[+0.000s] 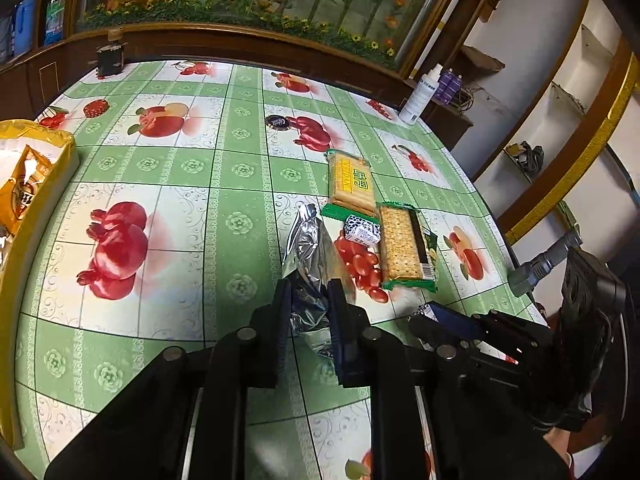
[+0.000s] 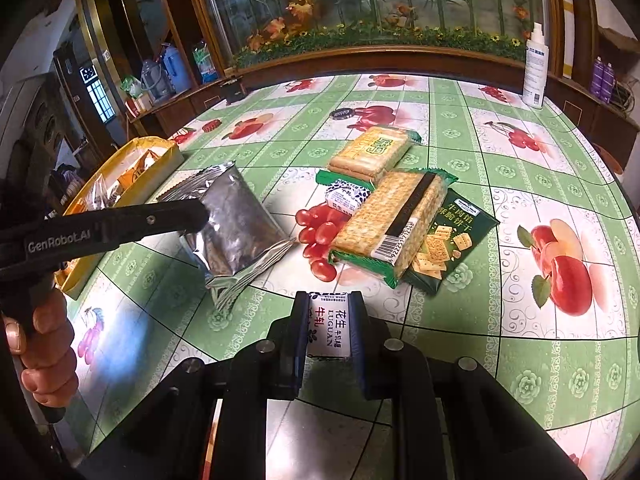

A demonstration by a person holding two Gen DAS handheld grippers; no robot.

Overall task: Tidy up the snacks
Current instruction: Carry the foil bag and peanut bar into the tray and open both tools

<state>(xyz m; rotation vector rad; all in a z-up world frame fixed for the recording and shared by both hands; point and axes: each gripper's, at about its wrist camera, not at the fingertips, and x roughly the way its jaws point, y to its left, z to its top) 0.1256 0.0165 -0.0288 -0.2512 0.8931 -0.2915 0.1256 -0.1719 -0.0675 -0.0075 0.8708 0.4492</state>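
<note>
The left gripper pinches a silver packet tight, held up over the table; the right gripper squeezes a small white candy; cracker packs lie further back, and a yellow tray sits far left.

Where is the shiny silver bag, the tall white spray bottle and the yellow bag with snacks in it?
shiny silver foil bag [image 2: 236, 216], right wrist view, middle of its crinkled face
tall white spray bottle [image 2: 535, 76], right wrist view, on its label
yellow snack bag [image 1: 66, 160], left wrist view, on its right wall
</note>
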